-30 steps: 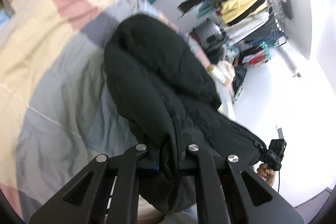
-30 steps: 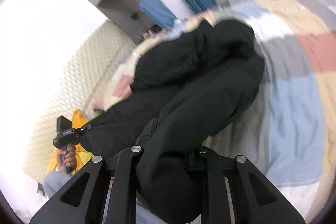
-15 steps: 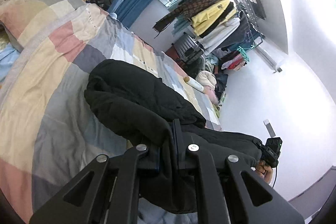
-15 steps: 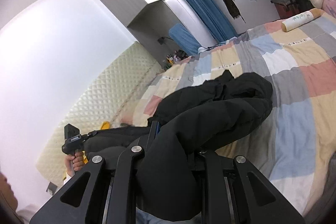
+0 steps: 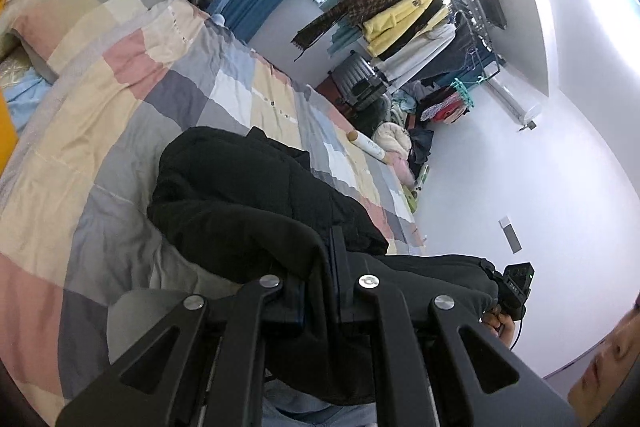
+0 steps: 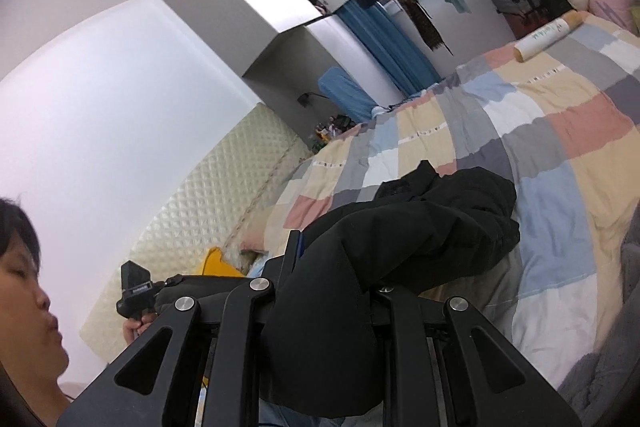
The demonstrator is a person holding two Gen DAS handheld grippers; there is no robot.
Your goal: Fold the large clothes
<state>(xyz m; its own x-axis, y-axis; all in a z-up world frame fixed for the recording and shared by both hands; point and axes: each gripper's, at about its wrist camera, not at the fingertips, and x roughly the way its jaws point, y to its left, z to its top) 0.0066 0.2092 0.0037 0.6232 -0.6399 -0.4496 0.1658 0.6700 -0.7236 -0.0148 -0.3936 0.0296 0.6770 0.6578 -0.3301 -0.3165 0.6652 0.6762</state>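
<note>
A large black padded coat (image 5: 248, 203) (image 6: 432, 227) hangs between my two grippers, its far end bunched on the patchwork quilt (image 5: 120, 115) (image 6: 560, 131). My left gripper (image 5: 334, 259) is shut on one edge of the coat, and the fabric drapes over its fingers. My right gripper (image 6: 320, 267) is shut on the other edge, its fingertips buried in cloth. In the left wrist view the right gripper (image 5: 516, 287) shows at the coat's far corner, in a hand. The left gripper (image 6: 136, 293) shows likewise in the right wrist view.
A quilted headboard (image 6: 224, 227) and pillow (image 5: 36, 27) lie at the bed's head. A paper roll (image 5: 366, 145) (image 6: 544, 37) lies near the foot. A loaded clothes rack (image 5: 408, 15), a suitcase (image 5: 358, 83) and piled garments stand beyond the bed. A grey blanket (image 6: 612, 347) is beside me.
Both grippers have risen and pulled back, lifting the coat's held edge off the quilt. The coat now stretches taut between them, and more of the room is in view.
</note>
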